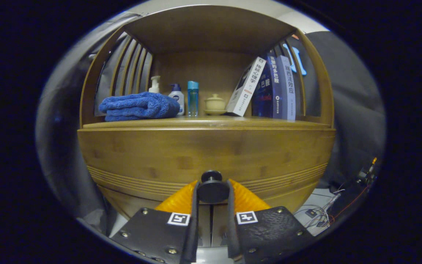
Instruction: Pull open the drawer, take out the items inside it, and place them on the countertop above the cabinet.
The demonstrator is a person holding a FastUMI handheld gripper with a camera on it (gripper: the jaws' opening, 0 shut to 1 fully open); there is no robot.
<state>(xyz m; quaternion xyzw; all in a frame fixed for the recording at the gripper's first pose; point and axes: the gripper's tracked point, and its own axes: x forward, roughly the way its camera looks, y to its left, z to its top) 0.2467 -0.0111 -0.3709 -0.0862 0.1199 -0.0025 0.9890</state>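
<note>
While the tool [213, 191] is held low against the front of the bamboo cabinet [152, 154], its two fingers are closed narrow on the dark round knob [211, 187] of the drawer [211, 156], one finger pressed to each side of it. The drawer front is seen as a broad wooden panel with grooved lines along its lower part, and it sits flush with the cabinet, not yet pulled out; what lies inside it cannot be told.

Above the drawer, the counter [211, 123] is formed by the cabinet's top board, roofed by a wooden shelf frame with slatted sides. A folded blue towel [137, 106] is laid at the left of the counter. Just right of it and farther back, a white pump bottle [155, 85], a second pump bottle with a dark head [177, 97] and a slim blue bottle [192, 98] are stood upright near one another. A small lidded cream cup on a saucer [214, 104] is set near the middle. At the right, a white book [245, 87] is leaned against two dark upright books [278, 88].

On the floor to the far right, loose wires [319, 214] are seen.
</note>
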